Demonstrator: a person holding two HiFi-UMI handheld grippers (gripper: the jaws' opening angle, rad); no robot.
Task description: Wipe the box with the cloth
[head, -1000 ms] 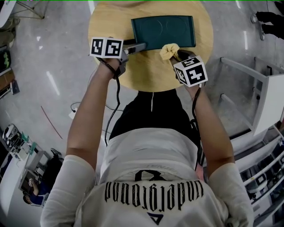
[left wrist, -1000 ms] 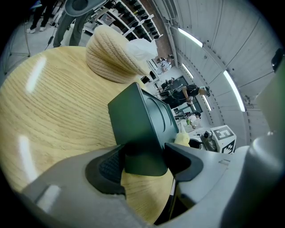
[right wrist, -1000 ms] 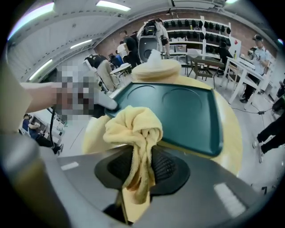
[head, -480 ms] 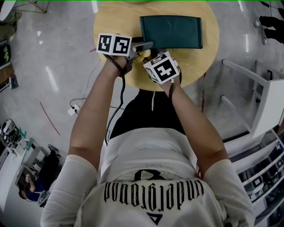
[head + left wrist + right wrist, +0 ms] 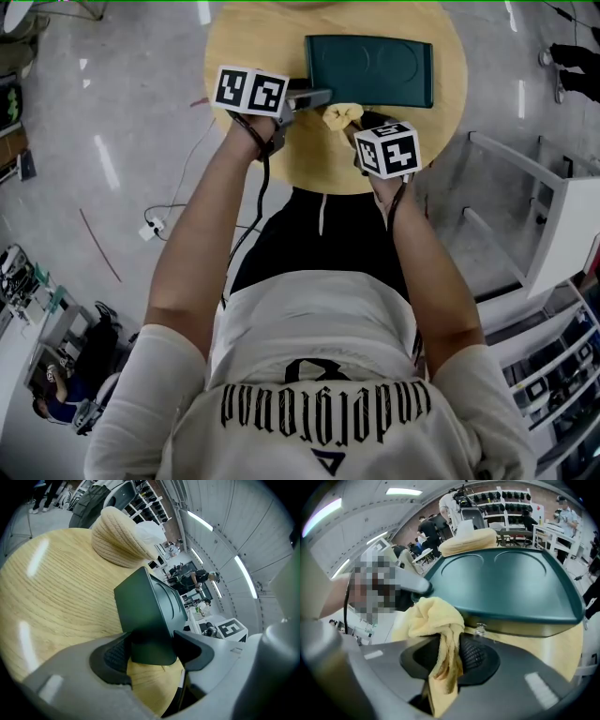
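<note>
Yellow cloth [image 5: 339,114], pinched in my right gripper [image 5: 355,129], sits at the near edge of the green box [image 5: 368,70], corner-clamped by my left gripper [image 5: 311,95] on the tabletop [image 5: 253,47]; wiping appears barely begun.

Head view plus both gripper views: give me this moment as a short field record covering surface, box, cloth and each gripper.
surface: round wooden table
box: dark green, lying flat on the table
cloth: yellow, bunched, by the box's near edge; contact with the box unclear
left gripper: jaws closed on the box's near left corner
right gripper: jaws closed on the cloth
other: beige knitted item on the table beyond the box
</note>
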